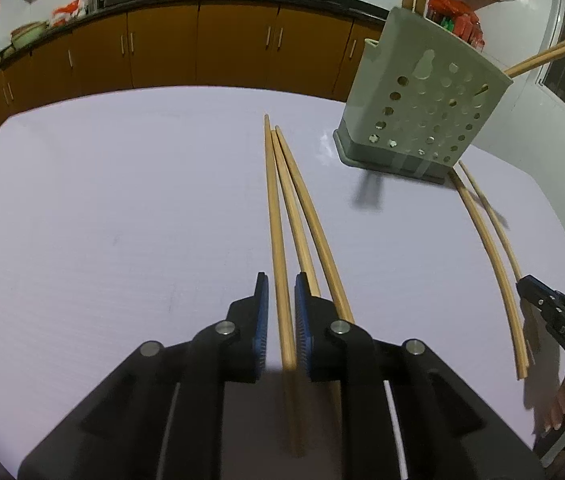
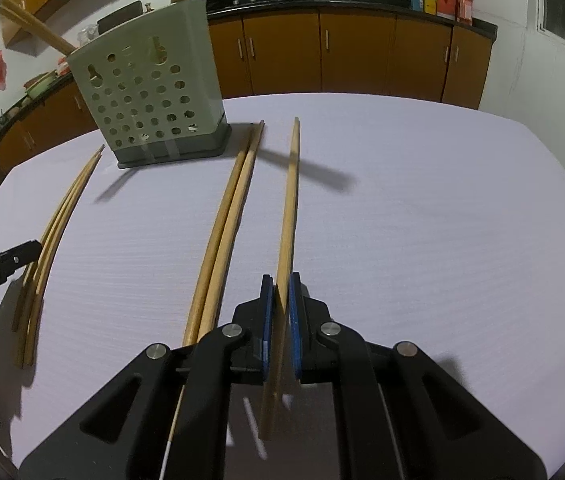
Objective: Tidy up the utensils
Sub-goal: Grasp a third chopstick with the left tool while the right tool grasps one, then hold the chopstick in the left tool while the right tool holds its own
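Left gripper (image 1: 281, 280), seen from its own wrist, sat low over the white table (image 1: 122, 200) with its blue-padded jaws nearly closed around one chopstick (image 1: 276, 220). A sliver of gap showed on the left pad, so a firm grip could not be confirmed. Two neighbours (image 1: 302, 208) lay touching it on the right, all three pointing away toward the far edge. A grey perforated holder (image 1: 422, 92) stood upright on the table, ahead and to the right, with stored sticks (image 1: 546, 56) leaning out of its top. Right of the holder lay further sticks (image 1: 494, 260), and the right gripper (image 1: 530, 284) was at their near end. Orange cabinets (image 1: 202, 48) ran behind the table.

Right gripper (image 2: 281, 280), in its own view, had its jaws pressed close on a single stick (image 2: 290, 200), which ran straight forward from between the pads, its tip blurred. Just to the left, a pair (image 2: 226, 232) lay side by side and touching on the table (image 2: 442, 220), their far tips beside the holder (image 2: 150, 92). Well apart at the left edge, a trio (image 2: 54, 240) lay bunched together, with the left gripper (image 2: 22, 252) against their near half.
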Action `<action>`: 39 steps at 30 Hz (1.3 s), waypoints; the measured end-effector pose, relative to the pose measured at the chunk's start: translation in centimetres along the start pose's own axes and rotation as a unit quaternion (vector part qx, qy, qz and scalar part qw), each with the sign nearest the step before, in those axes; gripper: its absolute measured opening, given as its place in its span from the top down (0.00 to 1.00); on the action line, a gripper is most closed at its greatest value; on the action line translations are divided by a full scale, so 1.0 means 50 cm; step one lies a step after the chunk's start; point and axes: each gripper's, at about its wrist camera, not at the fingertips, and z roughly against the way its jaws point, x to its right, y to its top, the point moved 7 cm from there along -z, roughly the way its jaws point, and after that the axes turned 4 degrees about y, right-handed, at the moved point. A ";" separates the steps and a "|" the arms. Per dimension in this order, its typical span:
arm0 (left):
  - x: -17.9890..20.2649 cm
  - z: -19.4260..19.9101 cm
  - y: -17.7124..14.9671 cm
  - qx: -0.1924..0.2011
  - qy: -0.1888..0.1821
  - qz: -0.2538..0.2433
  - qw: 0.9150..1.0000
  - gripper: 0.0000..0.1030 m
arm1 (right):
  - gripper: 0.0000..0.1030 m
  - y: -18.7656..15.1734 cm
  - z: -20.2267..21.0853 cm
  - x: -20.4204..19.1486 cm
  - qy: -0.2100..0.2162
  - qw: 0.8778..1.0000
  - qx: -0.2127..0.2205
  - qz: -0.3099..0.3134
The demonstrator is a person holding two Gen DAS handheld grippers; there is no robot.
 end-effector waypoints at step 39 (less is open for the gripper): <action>-0.066 0.020 -0.023 0.016 0.006 0.029 0.999 0.91 | 0.92 -0.006 0.000 0.014 -0.012 1.000 0.005 -0.006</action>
